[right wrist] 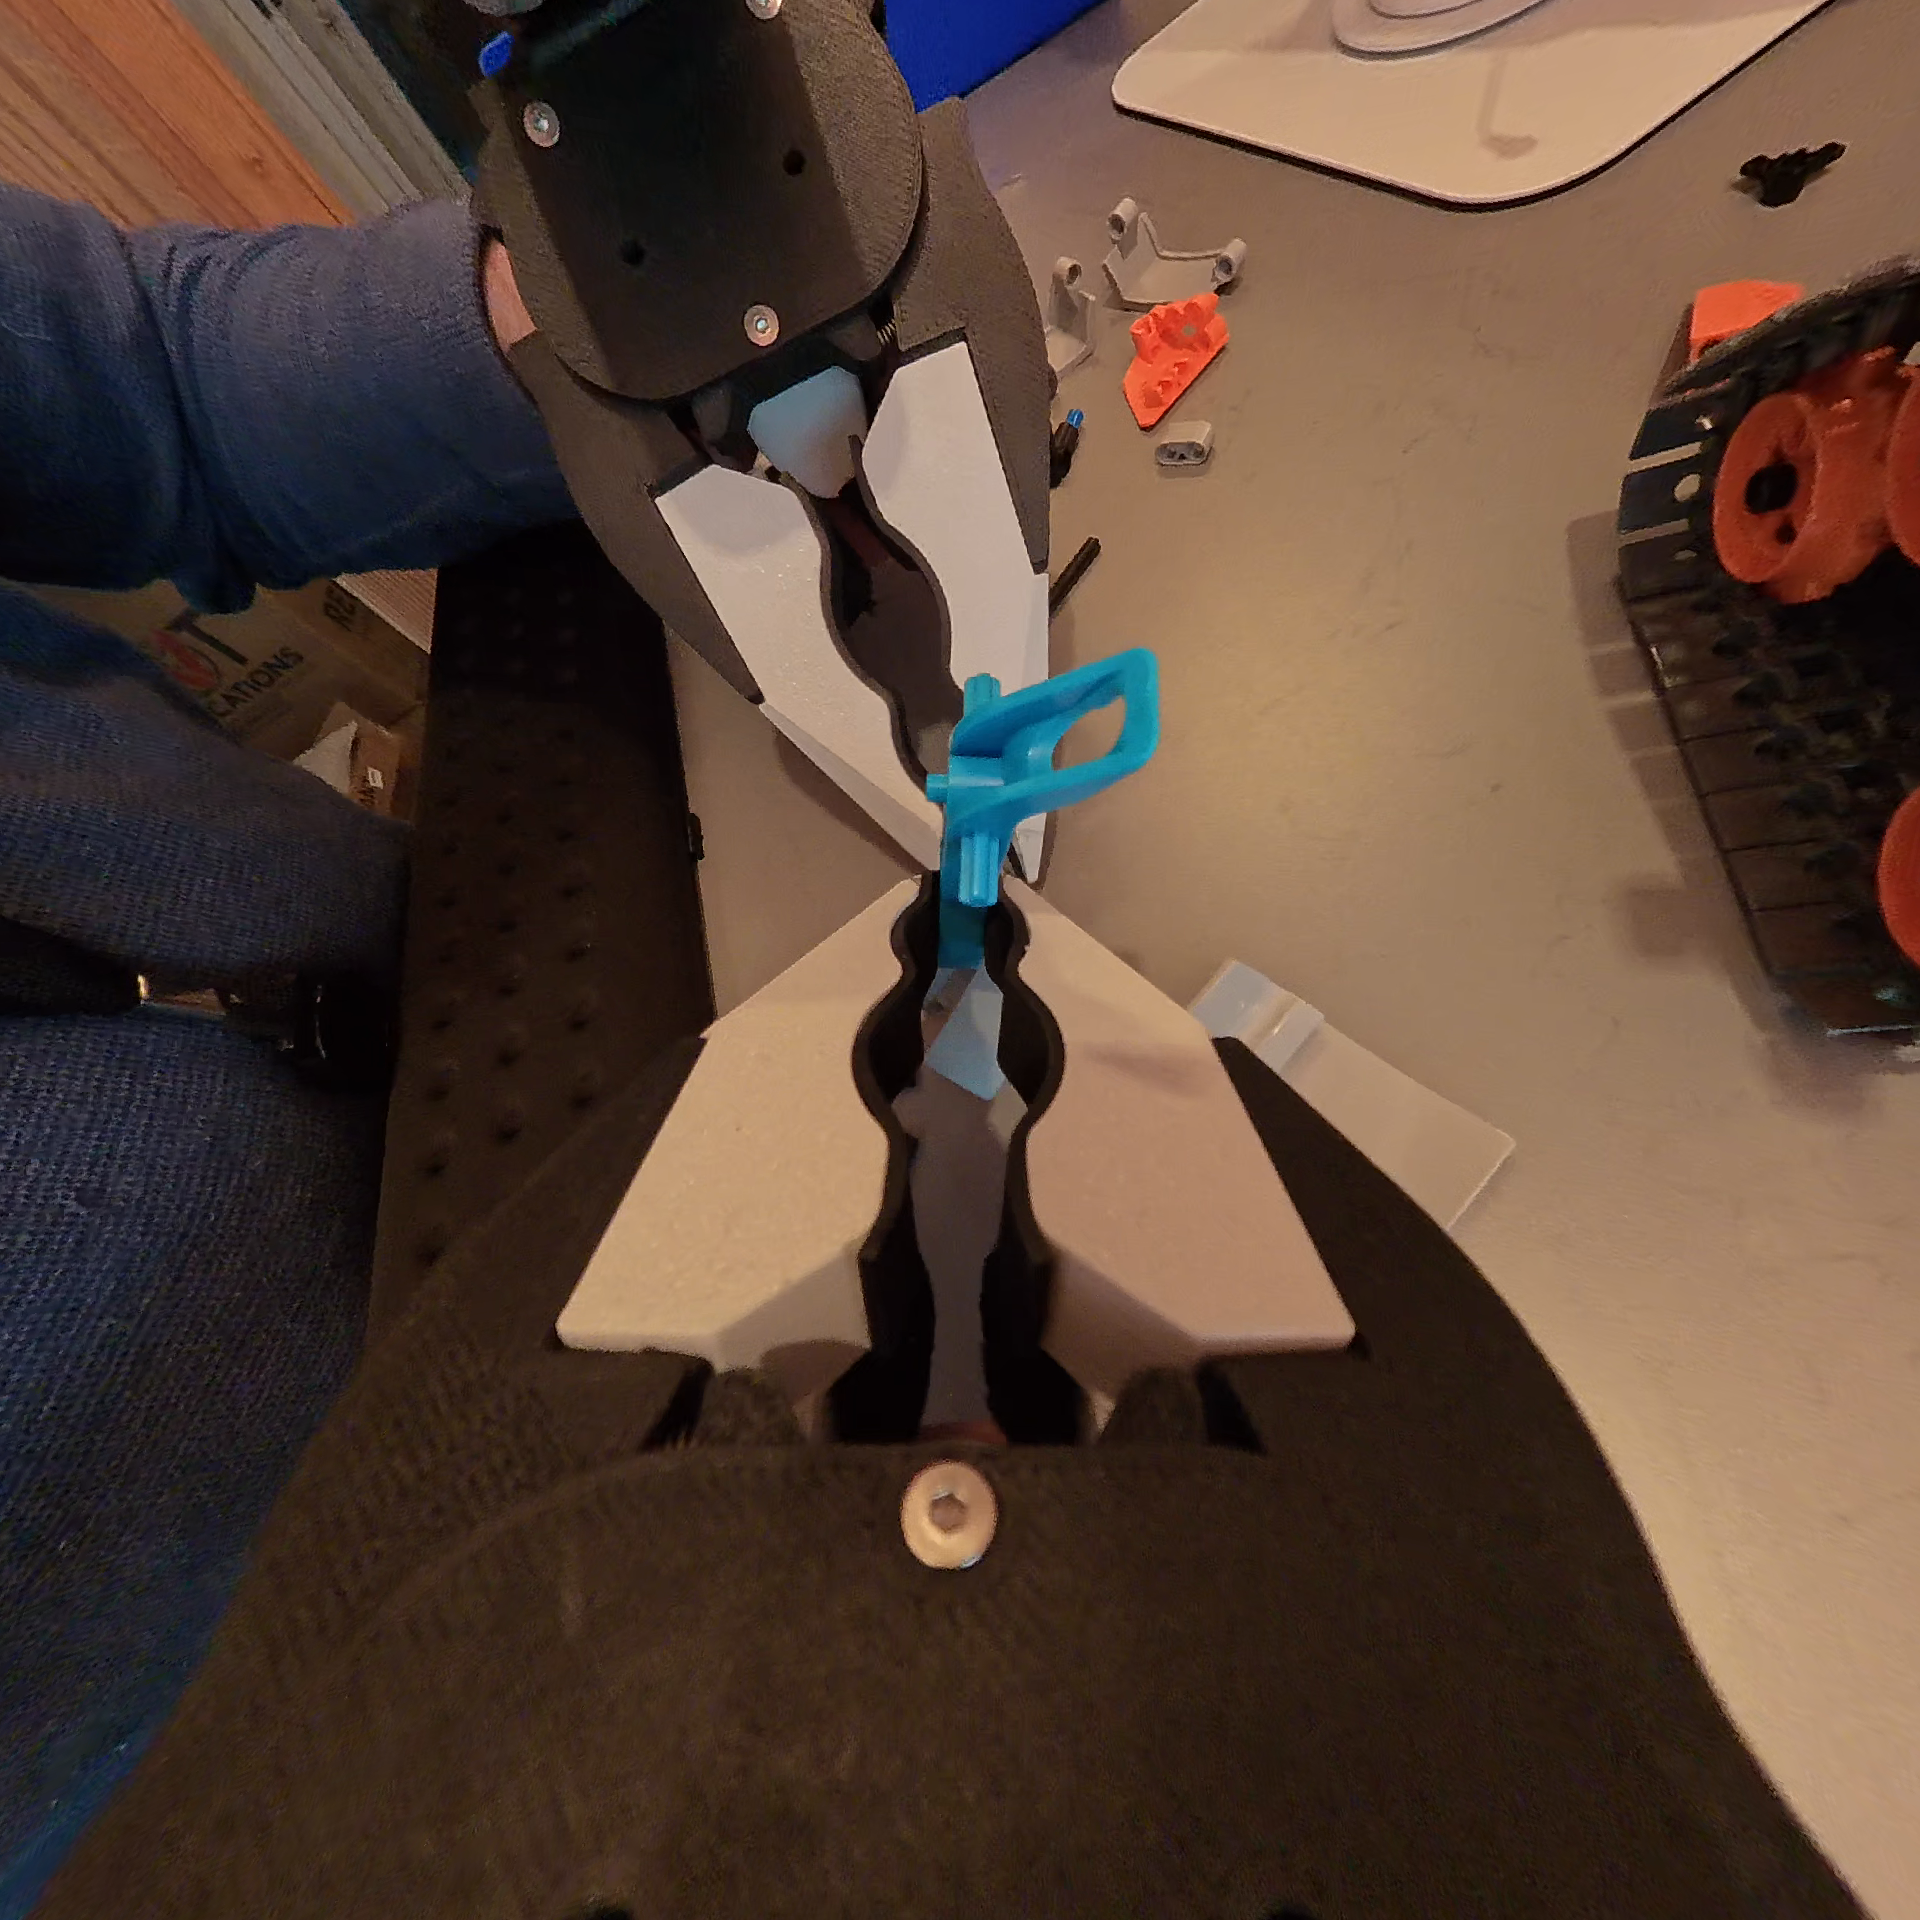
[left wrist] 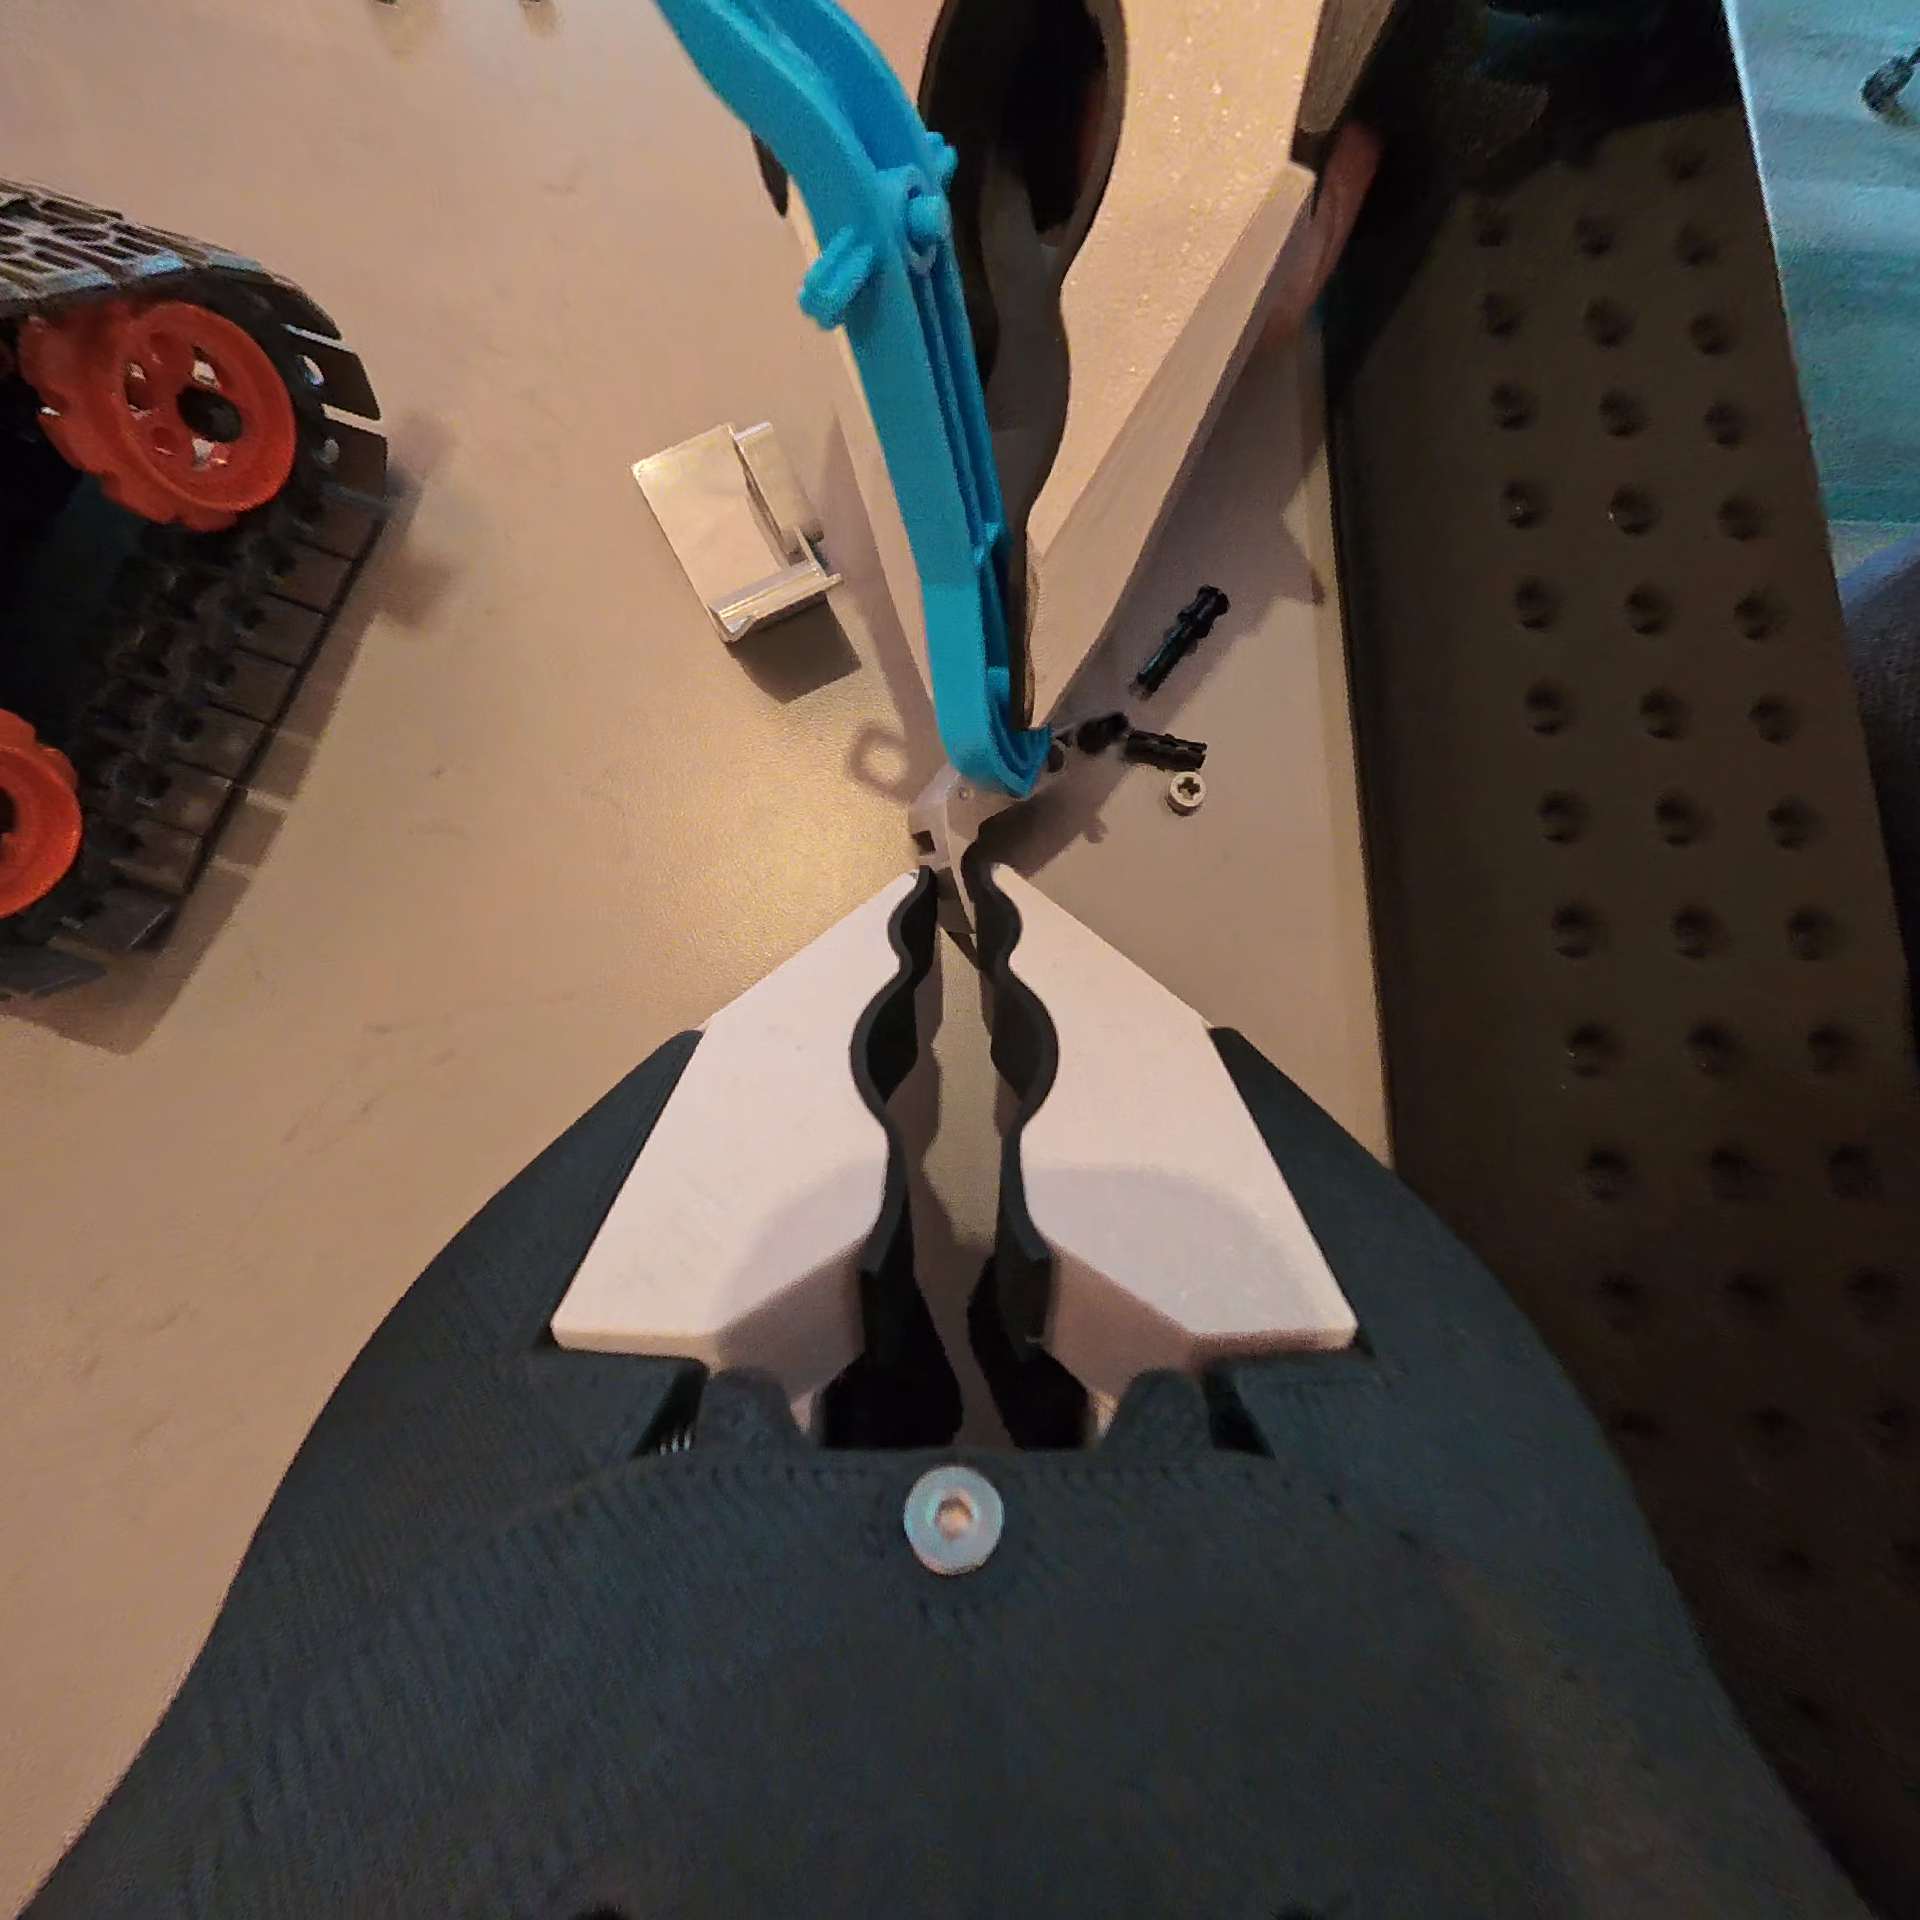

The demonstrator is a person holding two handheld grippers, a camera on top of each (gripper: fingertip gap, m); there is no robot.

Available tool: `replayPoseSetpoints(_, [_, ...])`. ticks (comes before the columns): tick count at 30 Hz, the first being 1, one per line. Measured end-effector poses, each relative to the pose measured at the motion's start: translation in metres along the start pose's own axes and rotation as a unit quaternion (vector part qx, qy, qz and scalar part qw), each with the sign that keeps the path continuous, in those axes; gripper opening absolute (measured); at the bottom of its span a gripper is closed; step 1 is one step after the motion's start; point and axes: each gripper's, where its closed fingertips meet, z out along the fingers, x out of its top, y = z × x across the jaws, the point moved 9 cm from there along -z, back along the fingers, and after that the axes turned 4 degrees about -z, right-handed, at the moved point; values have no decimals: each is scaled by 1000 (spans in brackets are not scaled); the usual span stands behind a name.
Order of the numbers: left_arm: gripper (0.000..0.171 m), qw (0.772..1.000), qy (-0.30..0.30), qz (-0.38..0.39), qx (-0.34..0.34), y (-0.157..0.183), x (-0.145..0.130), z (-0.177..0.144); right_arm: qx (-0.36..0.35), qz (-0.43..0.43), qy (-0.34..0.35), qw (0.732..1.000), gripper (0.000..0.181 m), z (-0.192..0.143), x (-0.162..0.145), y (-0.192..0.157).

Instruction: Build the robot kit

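My right gripper (right wrist: 961, 896) is shut on one end of a blue curved plastic part (right wrist: 1049, 727), held above the table. The blue part (left wrist: 914, 395) also shows in the left wrist view, running up and away from my fingertips. My left gripper (left wrist: 954, 878) is shut on a small white-grey connector piece (left wrist: 948, 816) that touches the blue part's lower end. The two grippers meet tip to tip: the right gripper (left wrist: 1039, 727) comes in from the top of the left wrist view, and the left gripper (right wrist: 992, 842) from the top of the right wrist view. There the blue part hides the connector.
A black tracked vehicle with orange wheels (left wrist: 187, 499) (right wrist: 1787, 520) sits on the table. A white bracket (left wrist: 732, 530), black pins (left wrist: 1179, 639) and a small grey round piece (left wrist: 1188, 792) lie close below. Orange (right wrist: 1174, 358) and grey parts (right wrist: 1164, 255) lie farther off. A dark perforated board (left wrist: 1610, 831) edges the table. The tips of both grippers are at nearly the same place. The right tips stand about 8 centimeters off the white bracket (left wrist: 732, 530).
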Motion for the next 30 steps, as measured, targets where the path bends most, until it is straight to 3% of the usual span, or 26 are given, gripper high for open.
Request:
replayPoseSetpoints(11, [0, 997, -60, -33, -35, -19, 24, 6, -43, -78, -56, 994, 6, -10, 12, 6])
replayPoseSetpoints(19, [0, 994, -96, -7, -43, -27, 42, 15, -66, -132, -119, 982, 6, -15, 15, 5])
replayPoseSetpoints(30, [0, 995, -93, -20, -42, -29, 41, 15, -86, -162, -151, 971, 6, -11, 19, 1])
